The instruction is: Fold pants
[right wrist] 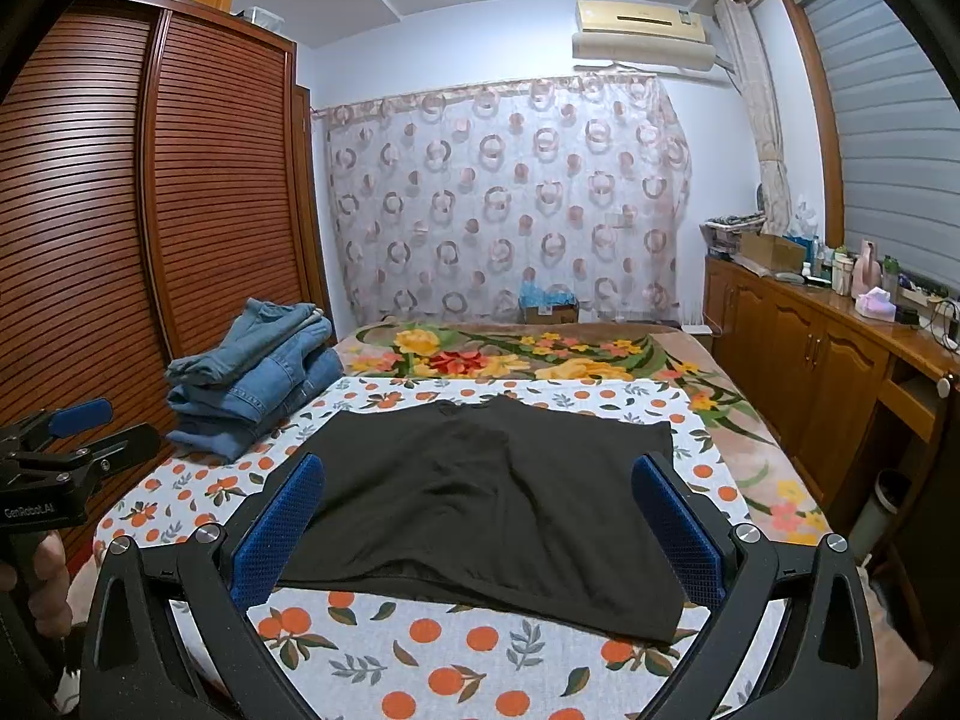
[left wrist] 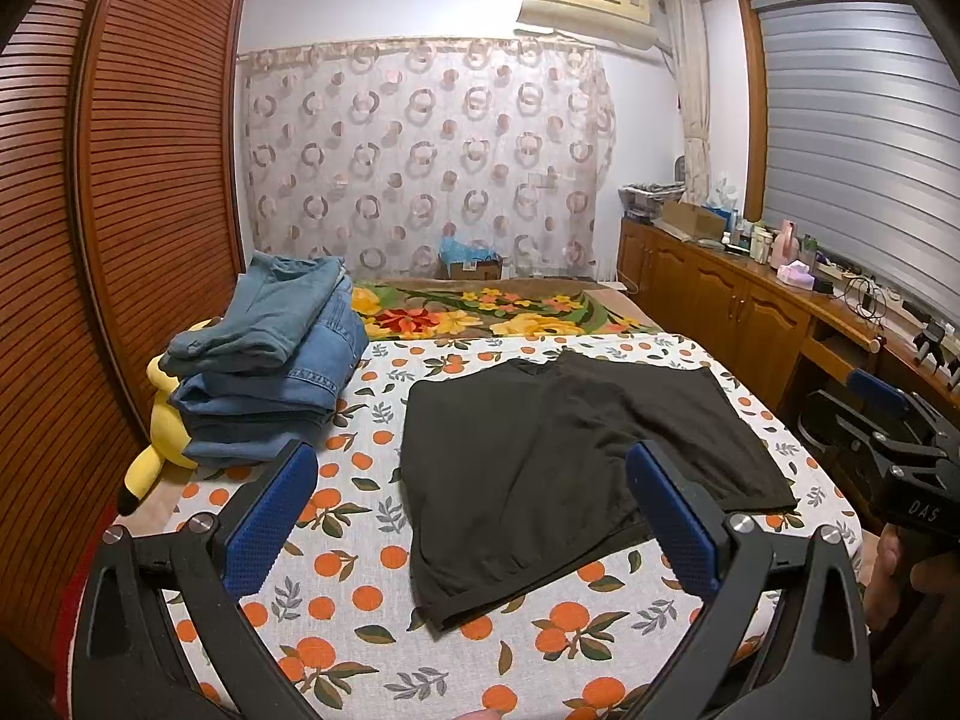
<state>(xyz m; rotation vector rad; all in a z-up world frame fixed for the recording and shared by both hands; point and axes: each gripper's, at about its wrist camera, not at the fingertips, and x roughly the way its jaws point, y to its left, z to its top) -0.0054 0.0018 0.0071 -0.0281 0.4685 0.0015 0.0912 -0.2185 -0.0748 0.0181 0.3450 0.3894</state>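
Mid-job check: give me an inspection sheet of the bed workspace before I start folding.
Surface: bed sheet with orange print, floral blanket beyond.
Job's things: black pants spread flat, unfolded.
Clutter: stack of jeans at far left; yellow plush toy beside it.
Grippers: left gripper open, above the pants' near edge; right gripper open, empty.
Cables: wires on the counter at right.
Surroundings: wardrobe, curtain, air conditioner.

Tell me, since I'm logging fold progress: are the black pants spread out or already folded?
Spread out. The black pants lie flat on the orange-print sheet, both short legs apart, neither tool touching them.
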